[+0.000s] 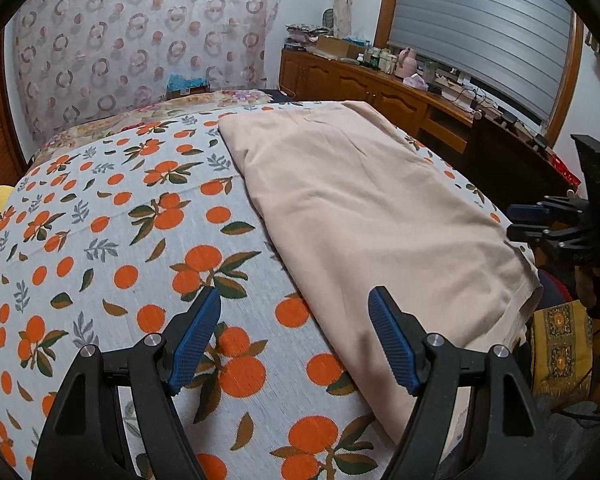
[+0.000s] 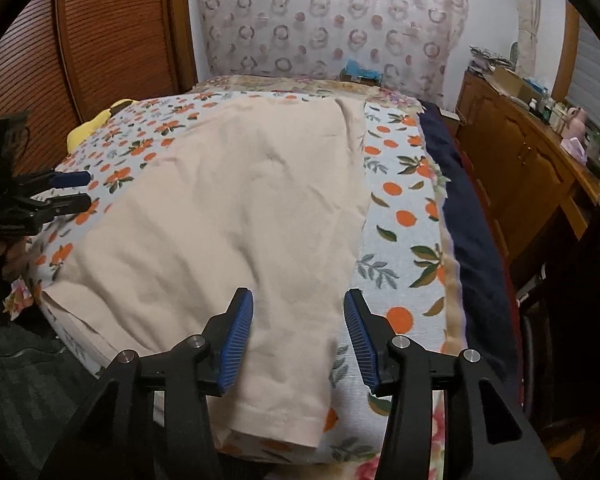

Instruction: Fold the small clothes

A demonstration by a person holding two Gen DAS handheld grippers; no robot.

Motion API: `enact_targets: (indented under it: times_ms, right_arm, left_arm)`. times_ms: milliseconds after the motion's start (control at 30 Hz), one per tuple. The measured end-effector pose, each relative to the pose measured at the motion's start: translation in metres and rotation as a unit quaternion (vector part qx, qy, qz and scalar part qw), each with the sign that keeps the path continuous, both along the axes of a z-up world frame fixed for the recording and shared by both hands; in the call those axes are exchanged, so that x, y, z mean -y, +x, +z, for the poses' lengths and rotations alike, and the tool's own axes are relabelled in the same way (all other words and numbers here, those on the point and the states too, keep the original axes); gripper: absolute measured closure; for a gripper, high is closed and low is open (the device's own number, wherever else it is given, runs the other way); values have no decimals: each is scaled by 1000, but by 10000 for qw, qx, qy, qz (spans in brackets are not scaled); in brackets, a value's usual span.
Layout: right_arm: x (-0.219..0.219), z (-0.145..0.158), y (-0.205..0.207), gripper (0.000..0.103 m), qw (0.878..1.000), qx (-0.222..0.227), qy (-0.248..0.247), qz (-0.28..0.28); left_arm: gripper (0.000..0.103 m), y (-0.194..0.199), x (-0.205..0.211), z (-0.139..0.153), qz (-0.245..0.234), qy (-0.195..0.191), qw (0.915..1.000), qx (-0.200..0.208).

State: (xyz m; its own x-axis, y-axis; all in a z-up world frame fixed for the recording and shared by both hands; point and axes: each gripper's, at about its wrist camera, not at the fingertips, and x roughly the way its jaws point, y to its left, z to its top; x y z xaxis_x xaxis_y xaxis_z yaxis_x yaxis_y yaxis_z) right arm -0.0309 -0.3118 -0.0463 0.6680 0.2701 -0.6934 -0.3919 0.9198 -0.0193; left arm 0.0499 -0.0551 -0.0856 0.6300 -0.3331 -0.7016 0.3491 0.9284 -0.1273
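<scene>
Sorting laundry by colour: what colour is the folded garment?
Pale peach folded garment, plain; clearest in the right wrist view.

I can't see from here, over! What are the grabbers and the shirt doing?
Left gripper open, empty. Right gripper open over the hem. Beige garment folded on the orange-print sheet. Nothing in the way.

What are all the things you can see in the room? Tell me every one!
garment: one, pale peach, lying folded on the bed sheet
bed sheet: one, white with orange fruit print, covering the bed
yellow cloth: one, at the bed's far corner
curtain: one, ring-patterned, behind the bed
wooden cabinet: one, brown, along the wall, cluttered top
left hand-held gripper: black, blue pads, open
right hand-held gripper: black, blue pads, open over the garment
</scene>
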Motion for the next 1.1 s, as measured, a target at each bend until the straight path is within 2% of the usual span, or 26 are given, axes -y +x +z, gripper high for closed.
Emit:
enact_targets:
  times_ms: [133, 200, 367, 633, 667, 767, 933, 1100]
  right_arm:
    - [-5, -9, 6, 53, 9999, -49, -98, -68]
    - [-5, -13, 8, 46, 9998, -117, -67, -126]
    - [3, -18, 11, 38, 9993, -206, 66, -310]
    - [7, -24, 10, 38, 9987, -368, 204, -301]
    - [6, -25, 9, 38, 9987, -376, 225, -265]
    - [2, -25, 4, 38, 9990, -383, 180, -128]
    - [-6, -27, -1, 38, 9992, -366, 155, -19]
    - [-14, -28, -5, 52, 9997, -252, 39, 47]
  left_arm:
    - [26, -5, 2, -3, -59, 2, 10000, -40]
    - [26, -9, 3, -5, -98, 7, 9999, -73]
    - [26, -14, 7, -9, -188, -61, 9997, -164]
    - [26, -23, 16, -12, -384, -130, 9988, -263]
    - [27, -24, 17, -13, -419, -144, 9986, -287]
    - [40, -27, 21, -17, -568, -182, 9973, -421]
    - [53, -33, 24, -17, -636, -193, 9969, -421]
    - [64, -35, 26, -17, -706, -223, 9963, -440]
